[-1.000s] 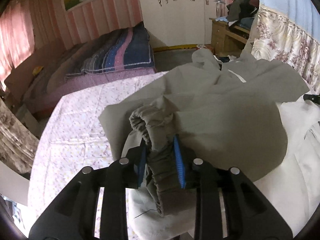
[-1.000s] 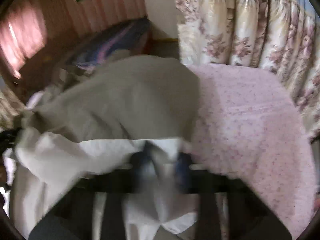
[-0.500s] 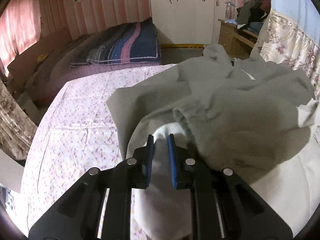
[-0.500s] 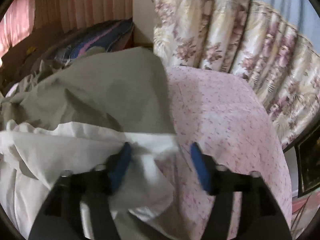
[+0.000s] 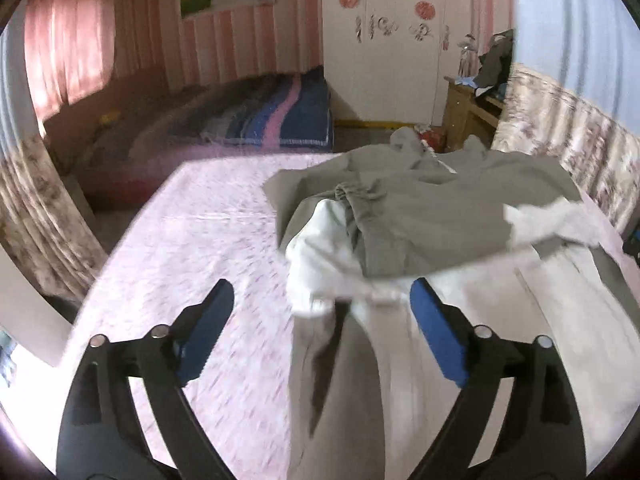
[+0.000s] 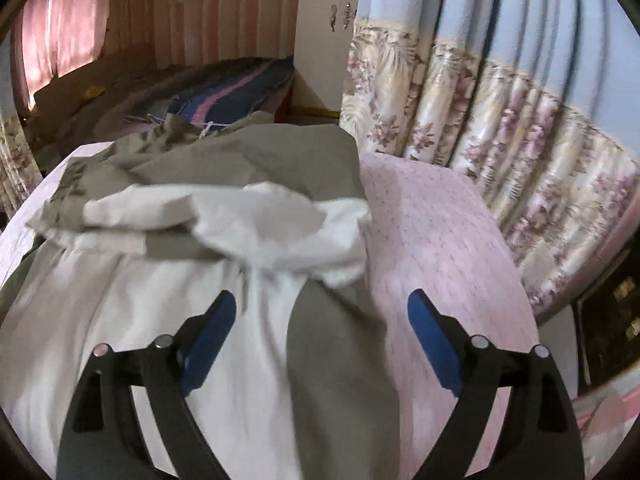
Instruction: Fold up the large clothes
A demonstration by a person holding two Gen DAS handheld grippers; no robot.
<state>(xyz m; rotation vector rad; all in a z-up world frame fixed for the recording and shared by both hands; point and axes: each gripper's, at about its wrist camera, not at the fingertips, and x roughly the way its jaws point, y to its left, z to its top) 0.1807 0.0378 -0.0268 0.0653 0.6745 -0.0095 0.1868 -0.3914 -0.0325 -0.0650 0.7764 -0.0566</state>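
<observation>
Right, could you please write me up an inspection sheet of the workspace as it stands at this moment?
Surface: pink floral bedsheet, bare on the left, garment on the right.
Job's things: grey garment with white lining, one part folded over itself, cuff showing; still rumpled.
Clutter: nothing seen on the sheet.
Grippers: left gripper and right gripper jaws opening, pads clear of the cloth below; nothing gripped.
Cables: nothing seen.
Surroundings: second bed with striped blanket, white wardrobe, wooden desk with piled clothes, floral curtain.
</observation>
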